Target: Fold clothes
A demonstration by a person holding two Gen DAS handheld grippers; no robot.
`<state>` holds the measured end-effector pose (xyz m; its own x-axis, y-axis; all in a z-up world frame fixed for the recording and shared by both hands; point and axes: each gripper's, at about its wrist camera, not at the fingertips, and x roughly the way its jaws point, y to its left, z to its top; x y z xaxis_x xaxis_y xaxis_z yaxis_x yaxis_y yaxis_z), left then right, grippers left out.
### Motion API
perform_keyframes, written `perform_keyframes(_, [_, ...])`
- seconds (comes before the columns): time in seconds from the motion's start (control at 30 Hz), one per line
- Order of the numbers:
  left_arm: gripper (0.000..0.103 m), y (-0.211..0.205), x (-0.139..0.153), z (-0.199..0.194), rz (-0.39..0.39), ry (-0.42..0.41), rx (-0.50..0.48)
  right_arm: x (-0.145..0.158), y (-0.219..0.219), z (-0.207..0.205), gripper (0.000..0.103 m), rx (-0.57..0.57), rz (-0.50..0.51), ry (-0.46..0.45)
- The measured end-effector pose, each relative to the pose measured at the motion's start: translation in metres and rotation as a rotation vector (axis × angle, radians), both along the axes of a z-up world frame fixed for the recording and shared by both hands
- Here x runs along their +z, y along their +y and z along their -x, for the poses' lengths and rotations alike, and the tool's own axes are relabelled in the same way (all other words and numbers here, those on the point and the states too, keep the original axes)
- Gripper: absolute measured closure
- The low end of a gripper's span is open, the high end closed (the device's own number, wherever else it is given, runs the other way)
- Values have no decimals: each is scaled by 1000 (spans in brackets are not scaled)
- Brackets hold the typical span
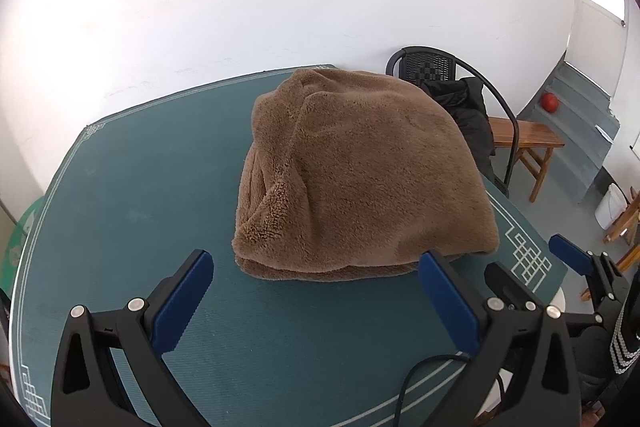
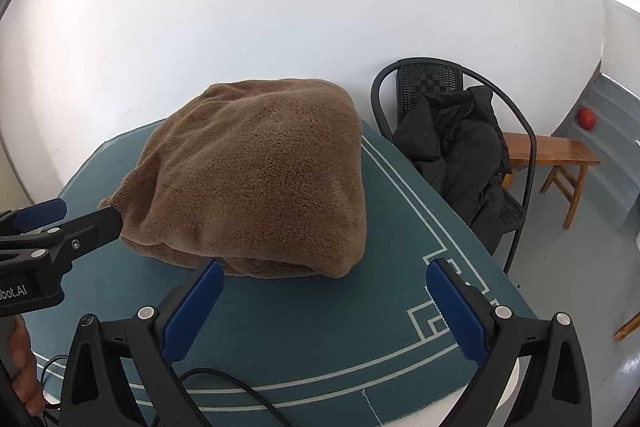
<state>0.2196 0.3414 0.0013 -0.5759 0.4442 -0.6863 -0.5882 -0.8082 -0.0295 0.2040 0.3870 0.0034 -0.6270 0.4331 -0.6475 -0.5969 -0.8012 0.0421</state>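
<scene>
We see a brown fleece garment [image 1: 360, 175] lying folded into a thick bundle on the desk [image 1: 140, 187], which is covered in a teal mat with pale line patterns at its corners. The bundle sits toward the far edge of the desk and nearer its right edge than its left, with its folded layers showing along the near side.

Our left tongs [image 1: 316, 295] hover over the near part of the desk, jaws spread wide apart and holding nothing; the bundle's near edge lies just beyond the blue pads. Our right tongs [image 2: 324, 311] hang by the near right corner of the desk, likewise spread wide and empty, with the bundle just ahead of the left pad. In the right wrist view the left tongs [image 2: 64, 215] come in from the left edge, one tip close against the bundle's left side; whether it touches the fabric we cannot tell from this angle.

A black cable [image 2: 240, 387] trails across the near edge of the desk. Beyond the desk's right edge stands a black chair [image 2: 432, 79] with a dark jacket [image 2: 460, 147] heaped on it, then a wooden bench [image 2: 552, 151] and a red ball [image 2: 587, 117] on grey steps.
</scene>
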Motion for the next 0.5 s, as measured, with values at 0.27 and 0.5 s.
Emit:
perform_keyframes(0.27, [0, -4, 3, -3, -16, -5, -20, 0, -4, 1, 0, 3, -27, -4])
perform_keyframes(0.5, [0, -8, 4, -6, -28, 8, -29, -1, -6, 1, 0, 6, -34, -3])
